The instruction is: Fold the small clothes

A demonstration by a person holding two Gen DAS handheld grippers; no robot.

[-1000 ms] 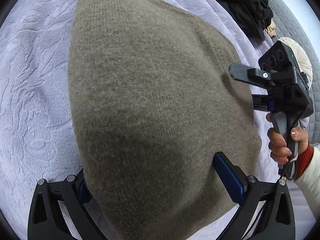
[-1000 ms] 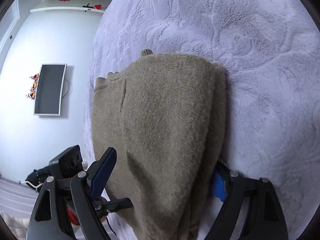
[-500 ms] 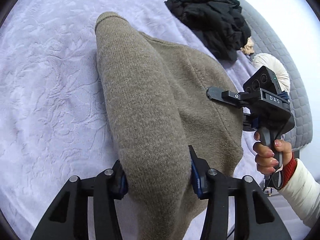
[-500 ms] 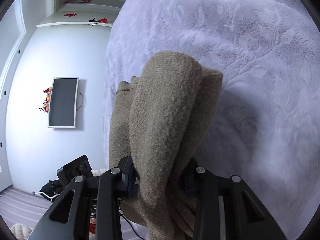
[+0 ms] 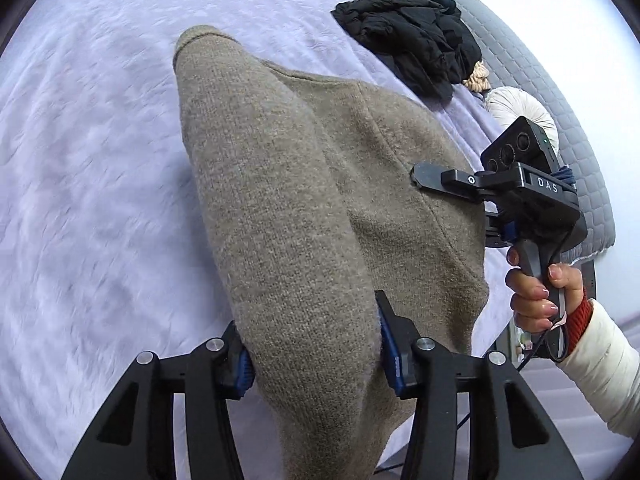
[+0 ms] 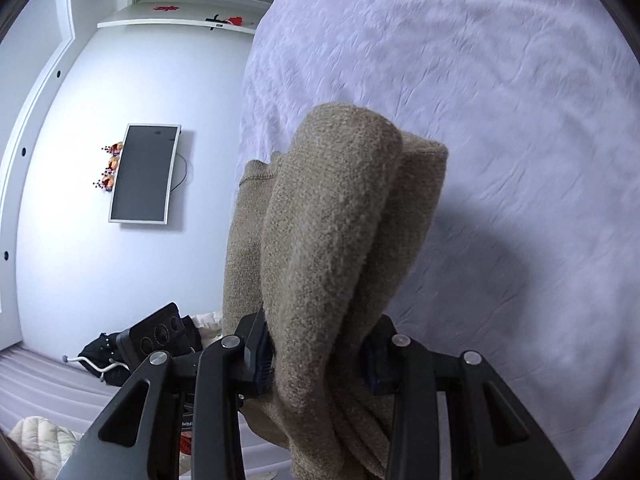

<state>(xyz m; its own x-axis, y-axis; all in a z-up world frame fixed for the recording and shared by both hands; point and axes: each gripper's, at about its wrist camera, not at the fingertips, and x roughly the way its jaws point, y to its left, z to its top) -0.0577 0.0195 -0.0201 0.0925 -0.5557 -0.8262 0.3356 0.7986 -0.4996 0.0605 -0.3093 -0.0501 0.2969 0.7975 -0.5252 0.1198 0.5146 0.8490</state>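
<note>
Both pairs of jaws are clamped on thick bunches of the taupe knitted wool sweater: your left gripper pinches a rolled fold of it between its blue pads, and your right gripper squeezes a doubled-over edge the same way. You hold the garment at two points so that it hangs between your hands above the pale lilac embossed bedspread, its far end draping toward the bed; judging by this, you are carrying one edge across to lay it over the rest. In the left wrist view your right hand grips the black handle beside the sweater's seam, which keeps the span taut and the fold line straight. No basket, box or drawer shows in either view, so nothing is contained; the crumpled black garment simply lies loose on the bedspread near the grey quilted headboard, well apart from the sweater.
</note>
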